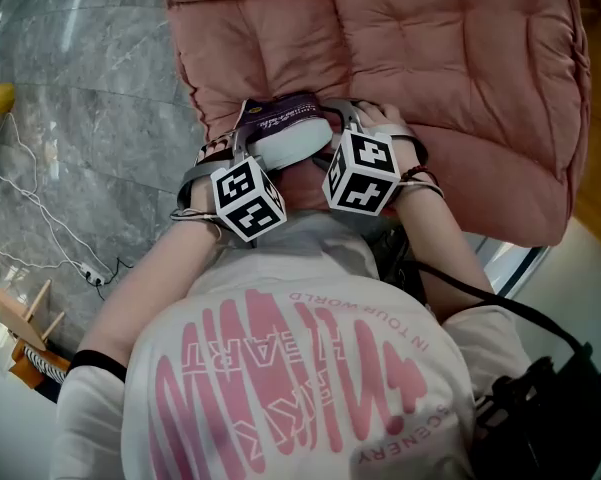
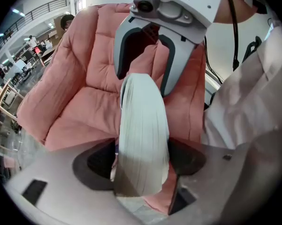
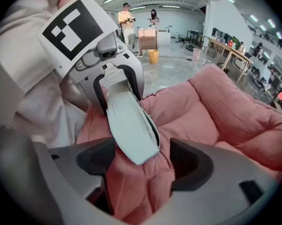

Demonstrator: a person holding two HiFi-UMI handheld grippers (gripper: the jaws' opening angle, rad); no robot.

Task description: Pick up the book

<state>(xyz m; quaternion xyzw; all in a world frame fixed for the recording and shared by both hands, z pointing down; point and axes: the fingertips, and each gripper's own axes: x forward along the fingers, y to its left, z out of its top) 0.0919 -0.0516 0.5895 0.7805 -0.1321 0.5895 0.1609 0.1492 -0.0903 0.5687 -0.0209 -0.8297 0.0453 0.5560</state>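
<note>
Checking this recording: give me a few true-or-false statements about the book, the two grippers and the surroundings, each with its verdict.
1. The book stands between the jaws of the left gripper. True.
2. The right gripper is clamped shut on the book. False: its jaws stand apart, and the book's end reaches only partway across the gap.
3. The book lies on a blue table. False: it is on a pink cushion.
4. A yellow bin stands on the floor far behind. True.
</note>
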